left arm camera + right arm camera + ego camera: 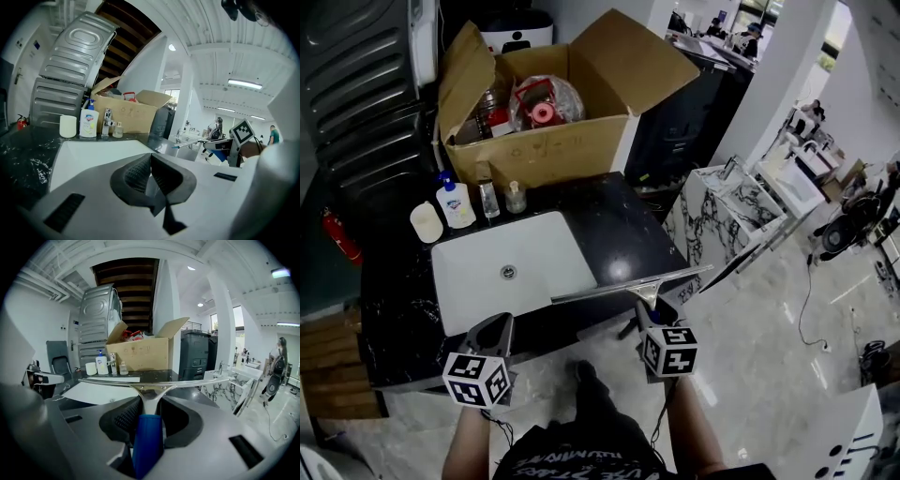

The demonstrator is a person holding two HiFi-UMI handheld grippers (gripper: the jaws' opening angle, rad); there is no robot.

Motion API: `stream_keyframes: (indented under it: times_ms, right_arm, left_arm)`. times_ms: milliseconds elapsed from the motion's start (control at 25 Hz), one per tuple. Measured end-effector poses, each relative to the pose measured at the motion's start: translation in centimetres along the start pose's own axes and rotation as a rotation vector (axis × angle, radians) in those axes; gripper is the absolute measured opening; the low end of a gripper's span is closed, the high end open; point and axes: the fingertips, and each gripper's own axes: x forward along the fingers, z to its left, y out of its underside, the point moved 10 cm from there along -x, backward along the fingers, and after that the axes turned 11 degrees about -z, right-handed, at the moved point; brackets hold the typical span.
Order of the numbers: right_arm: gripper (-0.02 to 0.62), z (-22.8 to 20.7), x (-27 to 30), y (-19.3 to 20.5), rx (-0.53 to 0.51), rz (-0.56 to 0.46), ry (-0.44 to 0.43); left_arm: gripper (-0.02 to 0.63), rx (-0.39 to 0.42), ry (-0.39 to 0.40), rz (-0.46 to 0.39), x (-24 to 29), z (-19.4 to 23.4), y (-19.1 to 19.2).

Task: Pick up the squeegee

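The squeegee [619, 286] is a long metal blade on a blue handle [147, 437]. It is lifted just above the front edge of the dark counter. My right gripper [649, 309] is shut on the handle, and the blade [187, 380] lies level across the right gripper view in front of the jaws. My left gripper [494, 328] hangs at the lower left, in front of the sink, apart from the squeegee. Its pads [136, 171] meet at the tips with nothing between them. The left gripper view shows the blade tip [190, 144] and the right gripper [220, 145] off to its right.
A white sink basin [469, 272] is set into the black countertop [609, 225]. Behind it stand a soap bottle [455, 202], a white cup [427, 222] and small bottles. An open cardboard box [544, 155] fills the back. A marble counter [722, 202] stands to the right.
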Motion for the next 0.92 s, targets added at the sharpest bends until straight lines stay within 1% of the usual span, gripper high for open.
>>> stream_keyframes:
  times_ms: [240,440,680,920]
  right_arm:
    - [0.155,1.8,-4.9,2.3,0.011,0.007,0.027]
    - [0.155,2.9,-7.5,4.0,0.030,0.012,0.055]
    - [0.155,3.4,-9.5,5.2,0.037,0.029,0.067]
    - [0.155,4.4,-9.8,5.0,0.028,0.022,0.086]
  left_arm:
    - [0.020,-0.001,0.021,0.013,-4.0,-0.7,1.0]
    - [0.020,-0.003,0.041,0.017,-6.2,-1.0,1.8]
    - [0.020,-0.002,0.048,0.024,-7.3,-1.3,2.0]
    - [0.020,-0.005,0.063,0.028,-7.8,-0.7,2.2]
